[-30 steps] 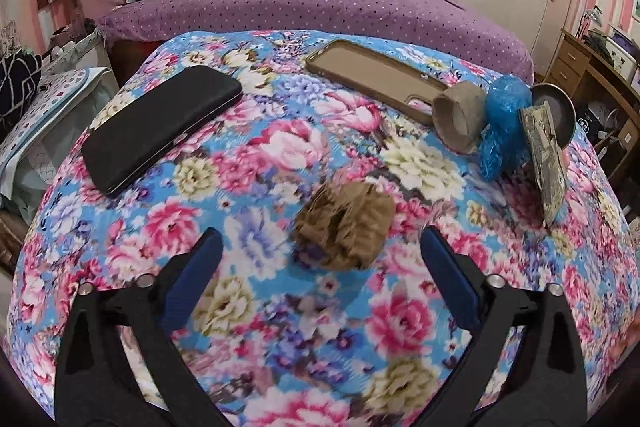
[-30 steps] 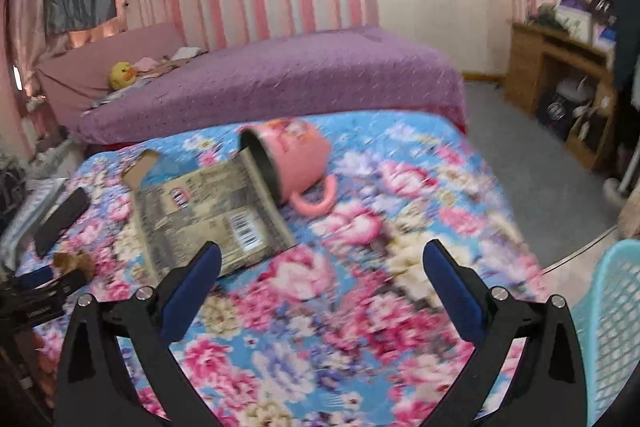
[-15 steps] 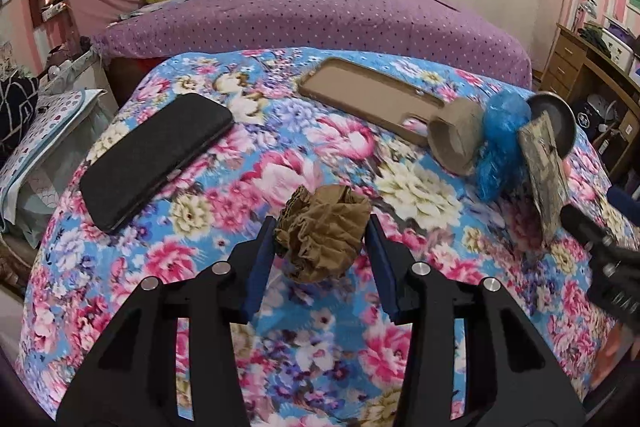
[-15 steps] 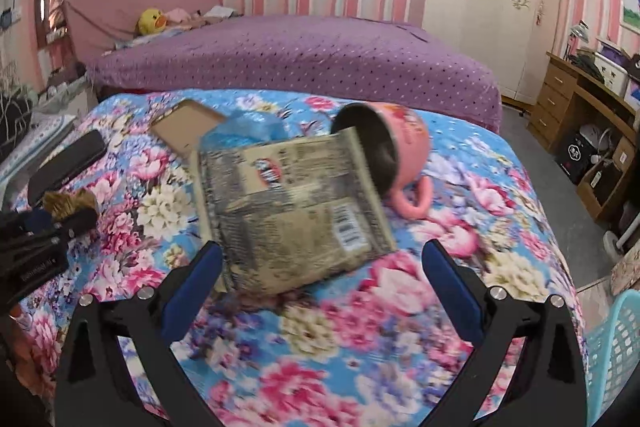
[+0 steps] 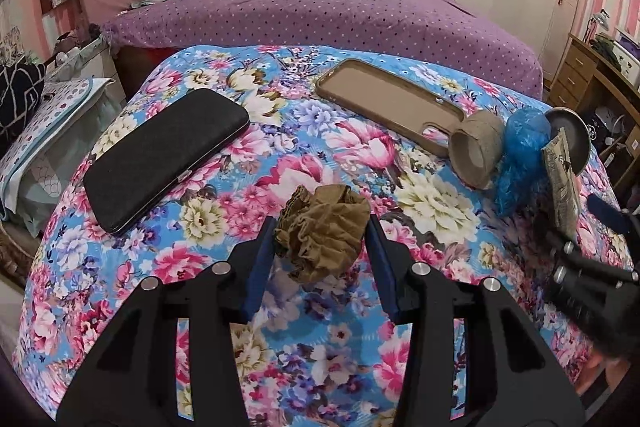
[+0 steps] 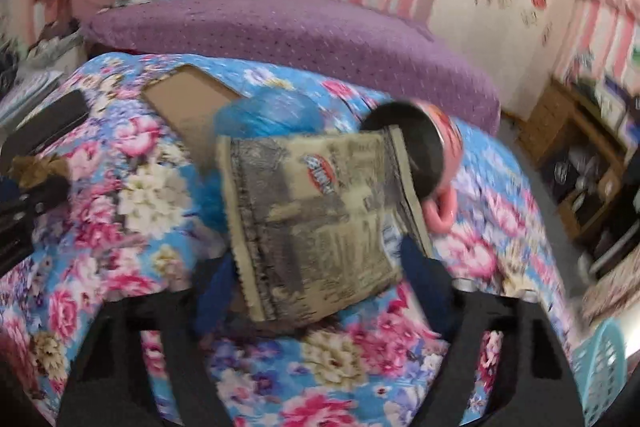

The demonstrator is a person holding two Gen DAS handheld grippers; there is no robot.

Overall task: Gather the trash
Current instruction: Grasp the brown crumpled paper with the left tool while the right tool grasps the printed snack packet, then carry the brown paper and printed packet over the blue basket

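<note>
My left hand-held gripper (image 5: pixel 320 247) squeezes the brown paper ball (image 5: pixel 322 233). My right hand-held gripper (image 6: pixel 316 267) is closing around the snack bag (image 6: pixel 320 223).

left gripper (image 5: pixel 320 247) clamped paper wad (image 5: pixel 322 231) — right gripper (image 6: pixel 316 267) closing

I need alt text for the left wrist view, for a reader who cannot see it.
The left tool grips a crumpled brown paper ball on a floral cloth. Behind lie a black case, a tan phone case, a cardboard ring, a blue plastic bag and a printed packet.
</note>
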